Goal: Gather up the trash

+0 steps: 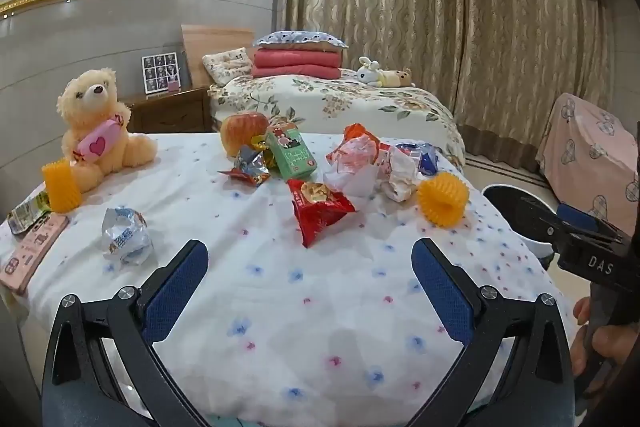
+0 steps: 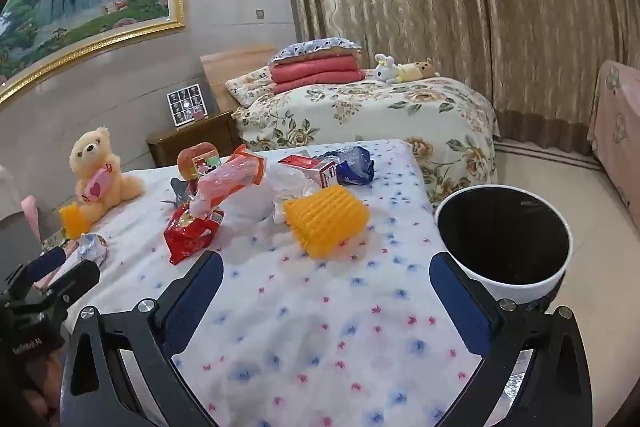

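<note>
Left wrist view: left gripper (image 1: 310,279) spread wide over bare flowered bedsheet (image 1: 280,307), nothing between blue pads (image 1: 176,287). Right gripper (image 1: 576,231) visible at 3 o'clock, held by a hand (image 1: 592,343) at 4 o'clock. Crumpled silver-blue wrapper (image 1: 126,235) at 10 o'clock, just beyond left finger. Red snack bag (image 1: 318,211) at 12 o'clock, near centre. Orange foam net (image 1: 442,199) at 1 o'clock, lying on its side. Behind these, pile of white and pink wrappers (image 1: 368,163), blue wrapper (image 1: 420,155), green carton (image 1: 292,155), small foil wrapper (image 1: 248,167), apple (image 1: 240,131). At 9 o'clock: second orange foam net (image 1: 60,187) upright, pink box (image 1: 32,251), foil packet (image 1: 26,213). Teddy bear (image 1: 100,123) seated at 10 o'clock. Farther off: second bed (image 1: 340,103) with folded red blankets (image 1: 296,65).

Right wrist view: right gripper (image 2: 326,291) likewise spread wide, empty, above sheet. White bin (image 2: 504,239) with dark interior at 2 o'clock, on floor just beside bed edge, partly behind right finger. Orange net at 12 o'clock, red bag at 11 o'clock, wrapper pile beyond. Left gripper tip at 9 o'clock. All trash lying on bed, none in either gripper.
</note>
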A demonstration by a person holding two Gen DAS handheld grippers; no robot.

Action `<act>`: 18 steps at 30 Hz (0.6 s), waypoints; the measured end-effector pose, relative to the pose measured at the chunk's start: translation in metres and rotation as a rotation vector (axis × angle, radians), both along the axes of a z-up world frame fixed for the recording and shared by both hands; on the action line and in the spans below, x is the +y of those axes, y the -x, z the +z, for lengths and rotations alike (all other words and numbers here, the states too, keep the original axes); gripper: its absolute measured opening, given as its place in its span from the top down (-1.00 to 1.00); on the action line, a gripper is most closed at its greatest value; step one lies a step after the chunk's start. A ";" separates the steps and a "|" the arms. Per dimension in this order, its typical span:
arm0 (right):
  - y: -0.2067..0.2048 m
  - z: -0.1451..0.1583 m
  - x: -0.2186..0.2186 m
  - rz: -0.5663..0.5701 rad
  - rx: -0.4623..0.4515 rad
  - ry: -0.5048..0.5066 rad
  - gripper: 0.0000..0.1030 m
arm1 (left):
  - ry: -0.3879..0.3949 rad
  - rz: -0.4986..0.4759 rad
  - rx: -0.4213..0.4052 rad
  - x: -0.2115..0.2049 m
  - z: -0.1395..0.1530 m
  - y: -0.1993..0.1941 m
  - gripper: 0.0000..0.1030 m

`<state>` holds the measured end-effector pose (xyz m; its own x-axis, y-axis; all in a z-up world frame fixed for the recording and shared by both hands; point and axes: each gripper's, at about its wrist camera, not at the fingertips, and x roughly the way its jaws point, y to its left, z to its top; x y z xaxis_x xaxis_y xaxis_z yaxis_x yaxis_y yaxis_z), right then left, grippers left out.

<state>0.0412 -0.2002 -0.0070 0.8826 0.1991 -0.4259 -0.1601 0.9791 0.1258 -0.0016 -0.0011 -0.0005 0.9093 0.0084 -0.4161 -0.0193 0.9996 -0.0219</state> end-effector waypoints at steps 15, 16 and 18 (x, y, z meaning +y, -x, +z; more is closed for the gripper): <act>0.018 -0.001 0.001 0.002 -0.014 0.017 -1.00 | 0.030 0.002 -0.013 0.001 0.003 0.013 -1.00; 0.018 -0.001 0.001 0.003 -0.015 0.016 -1.00 | 0.032 0.001 -0.012 0.002 0.003 0.014 -1.00; 0.019 -0.001 0.002 0.009 -0.014 0.013 -1.00 | 0.032 0.002 -0.015 0.001 0.003 0.014 -1.00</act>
<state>0.0225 -0.1986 -0.0082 0.8869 0.2011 -0.4159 -0.1703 0.9792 0.1103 -0.0159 -0.0004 0.0023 0.9153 -0.0030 -0.4028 -0.0206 0.9983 -0.0542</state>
